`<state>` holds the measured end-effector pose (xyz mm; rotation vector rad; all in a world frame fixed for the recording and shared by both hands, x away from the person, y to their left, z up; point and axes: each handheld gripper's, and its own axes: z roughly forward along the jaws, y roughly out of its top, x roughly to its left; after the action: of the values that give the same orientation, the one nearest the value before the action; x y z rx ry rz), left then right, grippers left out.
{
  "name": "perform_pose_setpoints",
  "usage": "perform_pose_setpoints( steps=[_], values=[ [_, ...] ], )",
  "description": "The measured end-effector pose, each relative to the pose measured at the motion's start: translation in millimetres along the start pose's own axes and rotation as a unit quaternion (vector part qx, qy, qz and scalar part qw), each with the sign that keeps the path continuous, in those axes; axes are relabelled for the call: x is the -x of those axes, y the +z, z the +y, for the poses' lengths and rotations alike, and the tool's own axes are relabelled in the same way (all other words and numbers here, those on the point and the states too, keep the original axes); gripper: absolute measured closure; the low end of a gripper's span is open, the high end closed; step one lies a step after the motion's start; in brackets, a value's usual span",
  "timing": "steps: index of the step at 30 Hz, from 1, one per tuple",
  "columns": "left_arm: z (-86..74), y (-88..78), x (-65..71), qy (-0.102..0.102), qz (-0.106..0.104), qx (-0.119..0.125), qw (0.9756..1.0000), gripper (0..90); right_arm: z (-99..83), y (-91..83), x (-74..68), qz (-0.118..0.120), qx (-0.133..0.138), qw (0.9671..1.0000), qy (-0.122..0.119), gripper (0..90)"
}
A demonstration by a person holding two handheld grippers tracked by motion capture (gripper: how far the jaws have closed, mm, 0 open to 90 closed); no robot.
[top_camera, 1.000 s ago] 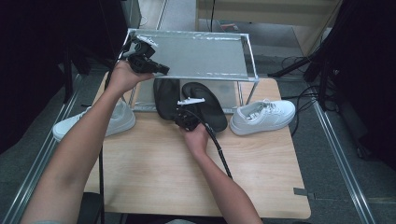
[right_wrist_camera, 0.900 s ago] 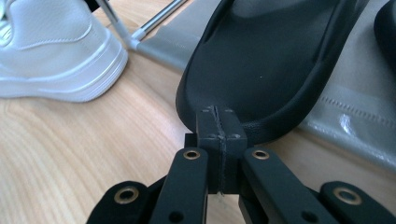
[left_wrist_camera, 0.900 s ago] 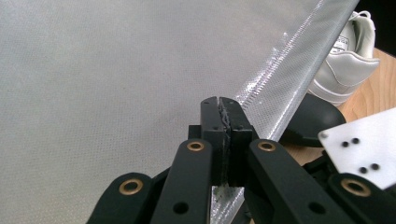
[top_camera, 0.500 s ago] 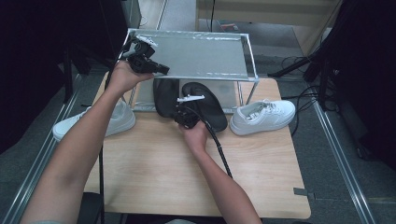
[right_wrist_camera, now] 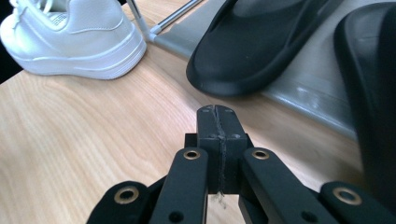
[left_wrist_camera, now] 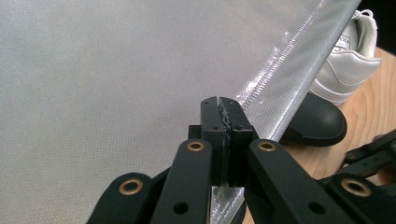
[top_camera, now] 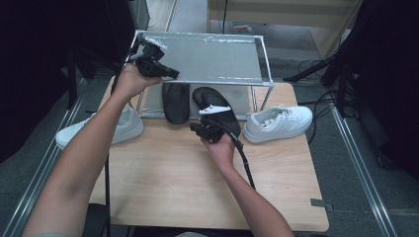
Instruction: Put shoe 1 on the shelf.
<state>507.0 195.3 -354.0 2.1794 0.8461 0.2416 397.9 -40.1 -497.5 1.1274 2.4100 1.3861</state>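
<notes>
A metal shoe rack with a grey top shelf (top_camera: 212, 59) stands at the table's far edge. Two black slippers lie on its lower shelf, the left slipper (top_camera: 175, 101) and the right slipper (top_camera: 220, 106), whose end juts over the table. My left gripper (top_camera: 170, 75) is shut and empty, held over the top shelf's front left part; its jaws (left_wrist_camera: 219, 105) point along the shelf (left_wrist_camera: 93, 70). My right gripper (top_camera: 195, 129) is shut and empty just above the table (right_wrist_camera: 70, 140), in front of the right slipper (right_wrist_camera: 373, 84), pointing toward the left slipper (right_wrist_camera: 261, 42).
One white sneaker (top_camera: 111, 128) lies on the table left of the rack, another white sneaker (top_camera: 279, 123) to its right. The left one (right_wrist_camera: 79, 37) sits close to a rack leg (right_wrist_camera: 140, 21). Cables trail on the floor at the right.
My right gripper has shifted a little to the right and lifted slightly in front of the right slipper. The left gripper has stayed where it was.
</notes>
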Motion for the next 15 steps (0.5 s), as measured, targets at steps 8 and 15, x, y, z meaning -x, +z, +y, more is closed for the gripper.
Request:
perform_pose_setpoints(
  steps=[8,15],
  values=[
    [0.4,0.0,0.6,-0.002,0.0,-0.002,1.0,90.0,-11.2,-30.3,8.1,-0.007,0.007,1.0,0.0,90.0],
    [0.6,0.0,0.6,0.001,0.001,-0.002,1.0,89.9,-24.0,-51.8,20.5,-0.021,0.01,0.9997,0.008,90.0]
  ],
)
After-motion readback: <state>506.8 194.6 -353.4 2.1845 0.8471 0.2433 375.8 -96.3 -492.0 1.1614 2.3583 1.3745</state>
